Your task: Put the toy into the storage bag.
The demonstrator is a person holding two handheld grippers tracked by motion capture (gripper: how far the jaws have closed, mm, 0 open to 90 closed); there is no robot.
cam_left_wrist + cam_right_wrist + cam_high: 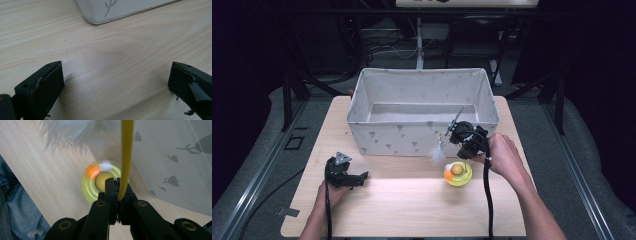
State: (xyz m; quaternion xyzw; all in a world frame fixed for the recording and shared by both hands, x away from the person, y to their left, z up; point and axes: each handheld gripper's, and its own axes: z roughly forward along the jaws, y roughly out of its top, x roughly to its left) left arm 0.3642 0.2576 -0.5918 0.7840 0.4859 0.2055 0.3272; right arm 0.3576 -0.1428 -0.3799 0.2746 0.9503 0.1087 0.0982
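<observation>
The right gripper (117,188) clamps the yellow wand (126,157) of a feather cat toy, its disc base (91,186) just below. Lift steadily toward the fabric bin (422,85) ahead, keeping the feather (436,155) clear of its wall. The left gripper (115,82) rests wide on the bench (112,50).

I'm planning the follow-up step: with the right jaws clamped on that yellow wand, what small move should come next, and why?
Probably lift the right gripper a little and carry it toward the fabric bin. Its jaws are shut on the yellow wand, whose white feather hangs beside the bin's front wall, above the yellow round toy. The bin looks empty.
</observation>
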